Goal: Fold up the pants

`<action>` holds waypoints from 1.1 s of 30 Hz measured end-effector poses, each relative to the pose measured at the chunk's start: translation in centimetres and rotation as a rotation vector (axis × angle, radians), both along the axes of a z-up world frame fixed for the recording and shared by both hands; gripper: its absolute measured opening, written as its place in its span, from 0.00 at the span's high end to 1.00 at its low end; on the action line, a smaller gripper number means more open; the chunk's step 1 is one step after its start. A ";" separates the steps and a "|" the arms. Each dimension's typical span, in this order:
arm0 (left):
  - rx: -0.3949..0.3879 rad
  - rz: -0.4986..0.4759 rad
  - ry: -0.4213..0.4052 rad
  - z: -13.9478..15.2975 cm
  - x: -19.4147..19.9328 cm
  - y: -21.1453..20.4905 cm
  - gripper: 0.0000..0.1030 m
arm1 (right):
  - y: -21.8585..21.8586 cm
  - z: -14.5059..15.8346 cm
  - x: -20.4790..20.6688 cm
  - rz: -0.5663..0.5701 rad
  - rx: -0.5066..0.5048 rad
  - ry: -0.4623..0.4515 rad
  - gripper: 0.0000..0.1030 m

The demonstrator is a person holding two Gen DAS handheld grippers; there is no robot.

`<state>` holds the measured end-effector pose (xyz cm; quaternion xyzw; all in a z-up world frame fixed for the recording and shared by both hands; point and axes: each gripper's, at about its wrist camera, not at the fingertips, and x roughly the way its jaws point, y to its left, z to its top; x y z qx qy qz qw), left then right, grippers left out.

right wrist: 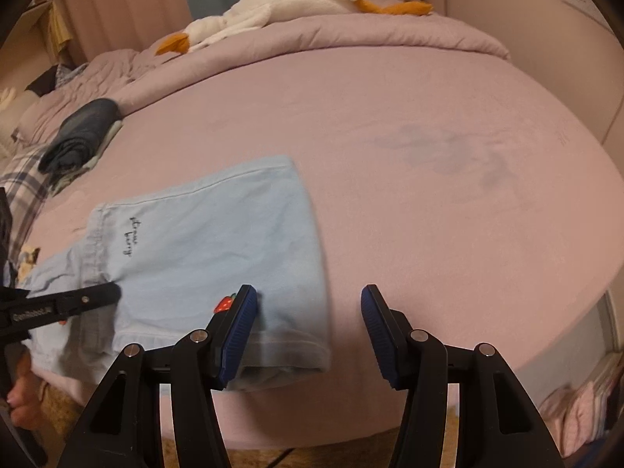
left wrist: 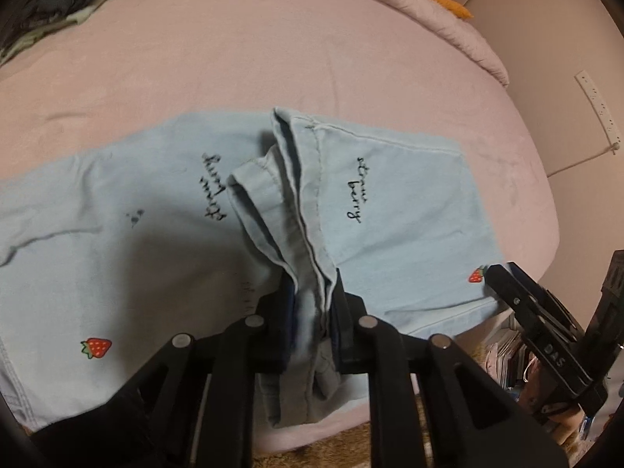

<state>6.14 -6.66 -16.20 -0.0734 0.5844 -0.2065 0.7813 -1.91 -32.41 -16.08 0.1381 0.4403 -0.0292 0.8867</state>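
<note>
Light blue pants point(left wrist: 390, 214) with strawberry prints and black script lie on a pink bed sheet point(left wrist: 273, 46), one part folded over another. My left gripper point(left wrist: 312, 288) is shut on a bunched, layered fold of the pants near the bed's front edge. In the right wrist view the pants point(right wrist: 202, 249) lie at lower left, with the left gripper's finger point(right wrist: 97, 294) on them. My right gripper point(right wrist: 308, 312) stands open over the pants' near right corner. Its left pad sits beside a strawberry print point(right wrist: 224, 304), its right pad over bare sheet.
A folded stack of dark clothes point(right wrist: 78, 136) sits at the back left of the bed. A white plush goose point(right wrist: 273, 7) lies on the bunched comforter point(right wrist: 390, 35) at the far end. The bed's front edge point(right wrist: 351, 429) is just below the grippers, with a brown rug beneath.
</note>
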 end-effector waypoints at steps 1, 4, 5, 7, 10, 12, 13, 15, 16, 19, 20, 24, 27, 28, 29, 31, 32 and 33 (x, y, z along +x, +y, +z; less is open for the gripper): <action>-0.001 0.002 0.003 -0.4 0.6 -0.7 0.83 | 0.3 -0.3 0.2 0.013 0.007 0.009 0.46; 0.017 -0.012 -0.025 -0.1 0.6 -1.4 0.81 | 1.3 -1.7 0.8 0.035 0.011 0.050 0.46; 0.028 -0.022 -0.035 0.1 0.5 -1.6 0.81 | 1.6 -2.6 1.1 0.037 0.010 0.080 0.46; 0.039 -0.025 -0.038 0.2 0.5 -1.6 0.79 | 2.0 -3.0 1.0 0.037 -0.018 0.068 0.46; 0.033 -0.016 -0.036 0.7 0.4 -1.0 0.79 | 2.5 -2.9 0.8 0.035 -0.051 0.056 0.46; 0.022 -0.007 -0.042 1.5 0.0 -0.3 0.78 | 2.5 -2.7 1.0 0.027 -0.047 0.068 0.46; 0.017 -0.003 -0.050 1.8 -0.3 0.3 0.78 | 2.5 -2.5 1.1 0.019 -0.045 0.077 0.46; 0.033 0.021 -0.082 3.0 -0.8 1.3 0.80 | 2.7 -1.9 1.3 0.007 -0.051 0.087 0.45; 0.048 0.034 -0.103 3.5 -1.0 1.9 0.77 | 2.9 -1.5 1.3 0.003 -0.059 0.084 0.45; 0.098 0.091 -0.172 5.0 -1.9 4.8 0.42 | 3.4 0.0 0.9 0.001 -0.076 0.050 0.40; 0.109 0.116 -0.195 5.5 -2.0 5.7 0.35 | 3.5 0.4 0.9 0.004 -0.069 0.039 0.35; 0.171 0.236 -0.259 6.6 -2.6 10.0 0.27 | 4.5 1.4 1.1 0.011 -0.094 0.016 0.33; 0.163 0.315 -0.239 6.6 -2.6 13.0 0.26 | 5.3 1.5 1.2 0.012 -0.135 0.030 0.32; 0.161 0.336 -0.233 6.5 -2.4 13.5 0.26 | 5.5 1.7 1.1 0.012 -0.152 0.028 0.32; 0.161 0.360 -0.229 6.5 -2.6 14.5 0.25 | 5.6 2.0 1.0 0.009 -0.165 0.019 0.32; 0.166 0.399 -0.224 6.4 -2.7 15.7 0.19 | 5.3 2.5 0.8 0.002 -0.173 0.005 0.32; 0.163 0.421 -0.221 6.2 -2.9 16.7 0.18 | 5.2 2.9 0.7 0.000 -0.173 -0.002 0.30; 0.159 0.436 -0.216 6.1 -3.1 17.5 0.15 | 5.2 3.3 0.6 0.003 -0.174 -0.013 0.27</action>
